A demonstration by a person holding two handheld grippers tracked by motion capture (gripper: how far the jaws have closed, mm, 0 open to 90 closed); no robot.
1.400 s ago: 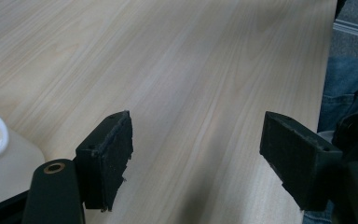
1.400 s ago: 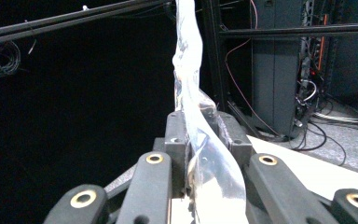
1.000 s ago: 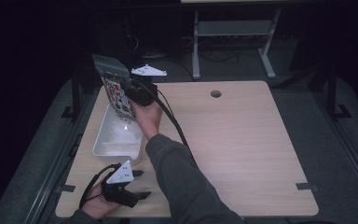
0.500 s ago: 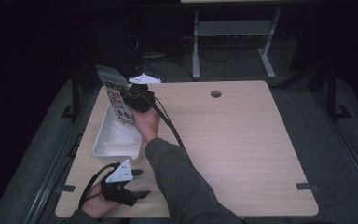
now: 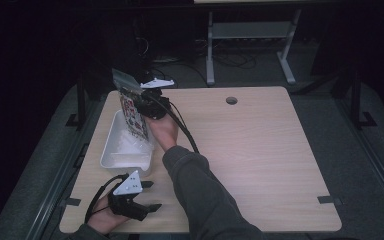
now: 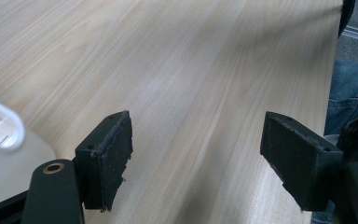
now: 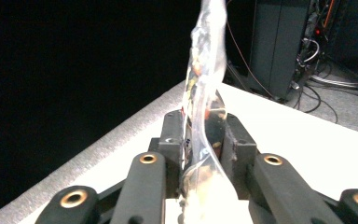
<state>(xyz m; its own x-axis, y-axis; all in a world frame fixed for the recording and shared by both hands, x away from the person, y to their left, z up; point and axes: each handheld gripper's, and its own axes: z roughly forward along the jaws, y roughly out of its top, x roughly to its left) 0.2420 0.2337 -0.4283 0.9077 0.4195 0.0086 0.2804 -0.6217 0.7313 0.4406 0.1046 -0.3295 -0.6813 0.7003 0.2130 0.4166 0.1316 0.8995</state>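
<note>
The right gripper [image 5: 142,102] is gripping a clear, printed plastic packet [image 5: 131,107] between its jaws, which are closing narrowly on the thin film; in the right gripper view the packet [image 7: 204,93] is rising edge-on from between the pads and bending slightly above them. In the high view the packet is hanging tilted over the far end of a white rectangular plastic tray [image 5: 111,150], which is sitting at the left side of the pale wooden desk [image 5: 260,165].

The left gripper [image 5: 147,196] is resting on the desk near its front edge, just in front of the tray, with its jaws standing wide apart and nothing between them; its own view is showing bare desk [image 6: 191,70] and a corner of the tray [image 6: 0,135].

The packet is looking light, floppy and slick, so it is likely to sag or slip if pinched at a loose corner. Gripping it across a flat, sealed edge, as the right gripper is doing, seems the safest hold; squeezing hard risks only crumpling it.
</note>
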